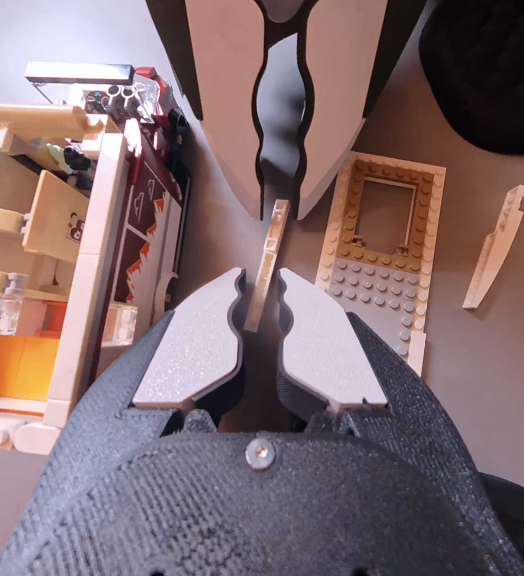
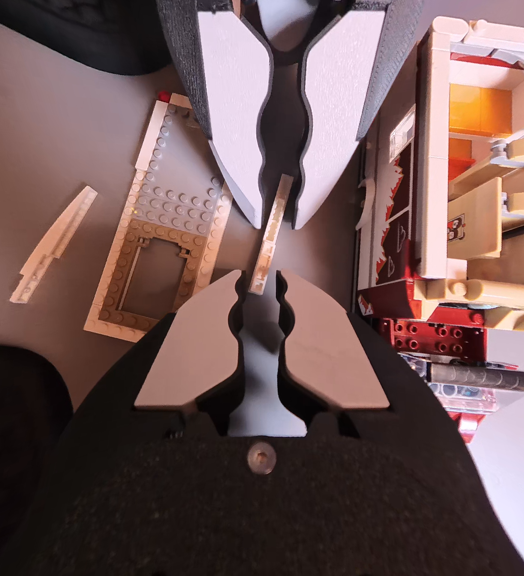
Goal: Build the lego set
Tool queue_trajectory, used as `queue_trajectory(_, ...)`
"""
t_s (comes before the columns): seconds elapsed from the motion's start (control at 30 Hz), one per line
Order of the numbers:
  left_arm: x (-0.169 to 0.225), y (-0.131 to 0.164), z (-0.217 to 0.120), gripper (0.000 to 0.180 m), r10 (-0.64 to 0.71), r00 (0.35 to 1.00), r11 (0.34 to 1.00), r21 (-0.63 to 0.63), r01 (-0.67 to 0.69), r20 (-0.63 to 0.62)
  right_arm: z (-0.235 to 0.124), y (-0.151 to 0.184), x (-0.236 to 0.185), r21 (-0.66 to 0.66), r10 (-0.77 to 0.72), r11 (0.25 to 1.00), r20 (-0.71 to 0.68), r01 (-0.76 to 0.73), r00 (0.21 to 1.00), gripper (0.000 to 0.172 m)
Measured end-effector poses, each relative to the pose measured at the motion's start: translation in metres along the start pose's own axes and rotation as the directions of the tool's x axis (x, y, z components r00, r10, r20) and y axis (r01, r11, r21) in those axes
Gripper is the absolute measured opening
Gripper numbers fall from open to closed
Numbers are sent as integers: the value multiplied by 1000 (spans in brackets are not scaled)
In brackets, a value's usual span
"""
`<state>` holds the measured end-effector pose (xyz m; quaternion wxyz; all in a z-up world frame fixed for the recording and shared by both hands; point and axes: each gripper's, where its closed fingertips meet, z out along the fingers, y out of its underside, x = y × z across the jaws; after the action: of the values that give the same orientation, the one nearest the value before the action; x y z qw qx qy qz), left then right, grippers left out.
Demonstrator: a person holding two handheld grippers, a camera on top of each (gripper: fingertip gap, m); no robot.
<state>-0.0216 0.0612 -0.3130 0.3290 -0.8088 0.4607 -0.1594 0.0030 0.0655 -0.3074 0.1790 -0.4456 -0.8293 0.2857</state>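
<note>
On the grey worktop [image 1: 488,374], the largest thing is a brick-built camper van model [image 1: 76,249], cream and dark red, lying left of the claws in the left wrist view. Right of them lies a studded tan-and-grey plate [image 1: 379,271] with a rectangular opening, then a loose white wedge piece [image 1: 491,249]. Between the facing claws stands a thin cream strip [image 1: 268,268] on edge. The left claw [image 1: 260,277] and right claw [image 2: 259,277] are both narrowly parted, with gaps visible beside the strip.

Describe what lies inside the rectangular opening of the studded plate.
Inside the studded plate's opening, only bare grey table shows. The left gripper covers the plate's near corner.
</note>
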Motion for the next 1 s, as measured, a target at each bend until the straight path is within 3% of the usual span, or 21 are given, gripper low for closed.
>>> queue_trajectory(0.3, 2, 1, 1, 8, 34, 999, 999, -24, -34, -21, -4, -4, -1, 38, -17, 999, -8, 18, 1000, 17)
queue_trajectory(0.5, 2, -5, -12, 8, 10, 998, 1000, 13, -10, -64, -22, -23, 6, 106, -156, 979, -175, 176, 972, 23)
queue_trajectory(0.77, 10, -38, -55, 8, 3, 984, 1000, 22, 1, -177, -43, -55, 0, -8, -498, 824, -488, 567, 717, 29)
queue_trajectory(1.0, 19, -52, -77, 8, -43, 969, 999, -10, 42, -242, -55, -75, -8, -47, -543, 765, -582, 642, 605, 12)
